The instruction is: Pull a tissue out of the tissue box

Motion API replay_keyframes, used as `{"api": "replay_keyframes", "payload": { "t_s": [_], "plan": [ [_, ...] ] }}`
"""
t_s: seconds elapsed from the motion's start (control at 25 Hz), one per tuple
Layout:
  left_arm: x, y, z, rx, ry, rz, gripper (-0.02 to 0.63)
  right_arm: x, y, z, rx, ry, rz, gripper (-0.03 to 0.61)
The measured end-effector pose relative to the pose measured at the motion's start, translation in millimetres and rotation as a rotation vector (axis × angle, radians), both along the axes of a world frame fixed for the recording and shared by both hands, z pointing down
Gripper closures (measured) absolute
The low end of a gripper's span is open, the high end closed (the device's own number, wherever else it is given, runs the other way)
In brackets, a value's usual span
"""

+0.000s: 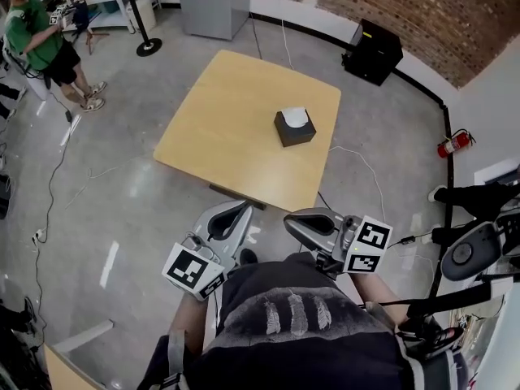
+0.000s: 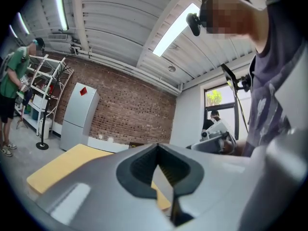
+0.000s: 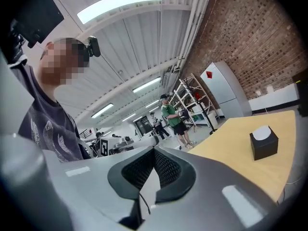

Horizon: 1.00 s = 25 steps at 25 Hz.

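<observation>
The tissue box (image 1: 294, 127) sits right of the middle of the wooden surface (image 1: 227, 128), a white tissue (image 1: 295, 116) poking from its top and bare wood all round it. The left gripper (image 1: 242, 210) and right gripper (image 1: 292, 222) hang well short of the box, off the surface's near edge, fingers closed on nothing. This looks like the approach, and next one gripper must open its fingers and come in over the tissue.

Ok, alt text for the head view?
A black tissue box with a white tissue poking out sits on a wooden table, seen from above. The left gripper and right gripper are shut and empty, short of the table.
</observation>
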<state>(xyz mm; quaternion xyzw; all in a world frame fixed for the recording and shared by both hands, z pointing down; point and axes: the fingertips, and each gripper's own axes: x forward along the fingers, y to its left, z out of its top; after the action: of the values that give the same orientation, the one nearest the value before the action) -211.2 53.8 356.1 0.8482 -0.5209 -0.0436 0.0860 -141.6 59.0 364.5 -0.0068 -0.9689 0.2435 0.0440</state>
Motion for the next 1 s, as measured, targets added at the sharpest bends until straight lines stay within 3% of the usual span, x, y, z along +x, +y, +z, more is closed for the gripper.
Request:
{"api": "replay_keyframes", "payload": {
  "t_s": [0.32,0.68,1.0],
  "plan": [
    [-5.0,-10.3,3.7,-0.006,0.009,0.029,0.612,-6.3,-12.5,2.7,-0.003,0.026,0.029,0.581],
    [-3.3,-31.7,7.9,-0.063,-0.016,0.004,0.612,-14.8,-22.9,19.5,-0.012,0.06,-0.038,0.581],
    [16.3,-75.3,9.2,-0.143,-0.089,0.043,0.612,1.9,-61.0,49.7,-0.039,0.11,-0.023,0.58]
  ]
}}
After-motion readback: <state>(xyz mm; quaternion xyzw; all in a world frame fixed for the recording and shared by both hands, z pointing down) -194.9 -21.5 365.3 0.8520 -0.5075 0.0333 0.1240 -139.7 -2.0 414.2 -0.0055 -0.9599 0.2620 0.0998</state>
